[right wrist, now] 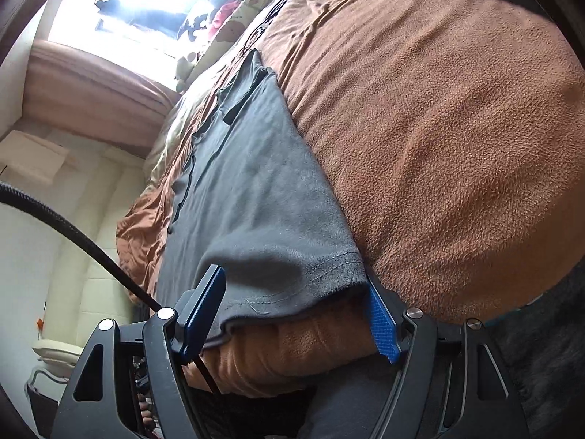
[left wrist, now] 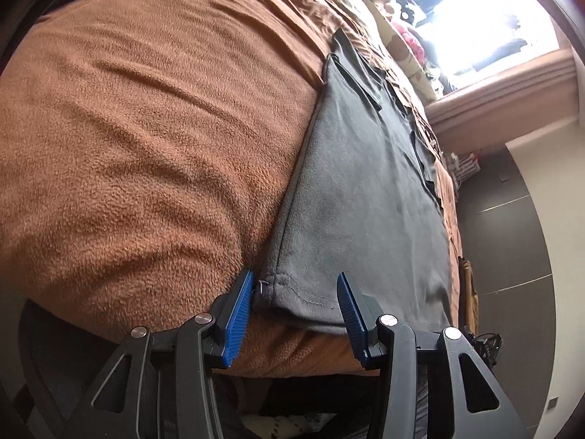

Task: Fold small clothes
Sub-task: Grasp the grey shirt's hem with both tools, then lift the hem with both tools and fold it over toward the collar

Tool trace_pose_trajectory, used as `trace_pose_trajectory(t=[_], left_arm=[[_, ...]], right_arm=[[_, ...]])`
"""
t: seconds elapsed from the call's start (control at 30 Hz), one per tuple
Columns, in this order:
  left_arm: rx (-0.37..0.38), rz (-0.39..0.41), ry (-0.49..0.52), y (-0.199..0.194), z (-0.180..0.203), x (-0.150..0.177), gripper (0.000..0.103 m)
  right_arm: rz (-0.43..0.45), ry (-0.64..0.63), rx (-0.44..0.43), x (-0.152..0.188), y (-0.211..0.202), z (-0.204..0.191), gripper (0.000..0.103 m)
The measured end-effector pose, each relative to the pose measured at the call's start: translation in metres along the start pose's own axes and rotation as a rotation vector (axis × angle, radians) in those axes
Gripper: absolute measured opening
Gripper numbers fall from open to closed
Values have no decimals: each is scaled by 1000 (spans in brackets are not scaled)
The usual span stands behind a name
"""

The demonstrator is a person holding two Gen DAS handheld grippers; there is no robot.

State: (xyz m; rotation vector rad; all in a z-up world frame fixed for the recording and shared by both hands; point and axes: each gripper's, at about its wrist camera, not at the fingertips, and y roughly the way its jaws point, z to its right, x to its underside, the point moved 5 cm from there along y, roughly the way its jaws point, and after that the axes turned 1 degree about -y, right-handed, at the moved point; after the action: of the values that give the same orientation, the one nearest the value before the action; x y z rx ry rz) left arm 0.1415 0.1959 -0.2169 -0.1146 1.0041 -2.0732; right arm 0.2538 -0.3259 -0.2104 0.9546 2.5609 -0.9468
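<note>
The dark grey T-shirt [left wrist: 358, 197] lies flat, folded lengthwise, at the brown fleece blanket's [left wrist: 146, 139] near edge. The left gripper [left wrist: 294, 314] and right gripper [right wrist: 292, 314] straddle its hem corners, jaws apart, not clamping.

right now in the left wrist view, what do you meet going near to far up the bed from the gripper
left gripper → hem of the grey t-shirt → its folded-in sleeve → brown fleece blanket beyond the collar end → stuffed toys → bright window
</note>
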Motion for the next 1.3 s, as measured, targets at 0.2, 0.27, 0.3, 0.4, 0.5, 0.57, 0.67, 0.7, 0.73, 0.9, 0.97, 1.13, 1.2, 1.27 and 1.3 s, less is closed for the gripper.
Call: trace_pose_trajectory(t=[0.2,0.27,0.3,0.4,0.5,0.57,0.67,0.7,0.73,0.9,0.97,1.13,1.2,1.27,1.3], left_arm=[[4,21,-47,8,3,-6,49],[-4,29,-51,13,6,-8,48],[-18,32,-49,15,8,-10,38],[-43,14,-65,20,4,-10,10],[-2,40,-89,12,0,-13,9],[21,62,-92,5,-1,-15,9],[71,94,-85,-8,7,-19,8],[86,103,-77,-11,11,-21,8],[100,108,-68,-15,14,-21,8],[206,151,-17,-38,41,-25,7],[240,173,-3,-50,50,-27,7],[324,228,27,-81,73,-33,7],[356,258,46,-96,82,-34,7],[374,281,58,-108,92,-38,7],[385,291,62,-115,95,-39,7]], right_arm=[[6,45,-3,-5,11,4,48],[11,75,-22,-8,15,5,44],[13,84,-24,-8,17,5,35],[19,114,-33,-9,19,7,11],[47,106,-34,-8,12,3,4],[70,90,-29,-8,3,-2,2],[105,63,-21,-4,-7,-14,1],[117,57,-18,-3,-12,-18,1],[129,48,-18,-1,-16,-23,1],[163,-8,-32,12,-31,-50,0],[178,-23,-46,15,-38,-57,0],[228,-72,-90,24,-65,-76,0],[262,-87,-92,26,-80,-79,0],[290,-97,-112,28,-95,-85,0],[300,-102,-123,28,-102,-88,0]])
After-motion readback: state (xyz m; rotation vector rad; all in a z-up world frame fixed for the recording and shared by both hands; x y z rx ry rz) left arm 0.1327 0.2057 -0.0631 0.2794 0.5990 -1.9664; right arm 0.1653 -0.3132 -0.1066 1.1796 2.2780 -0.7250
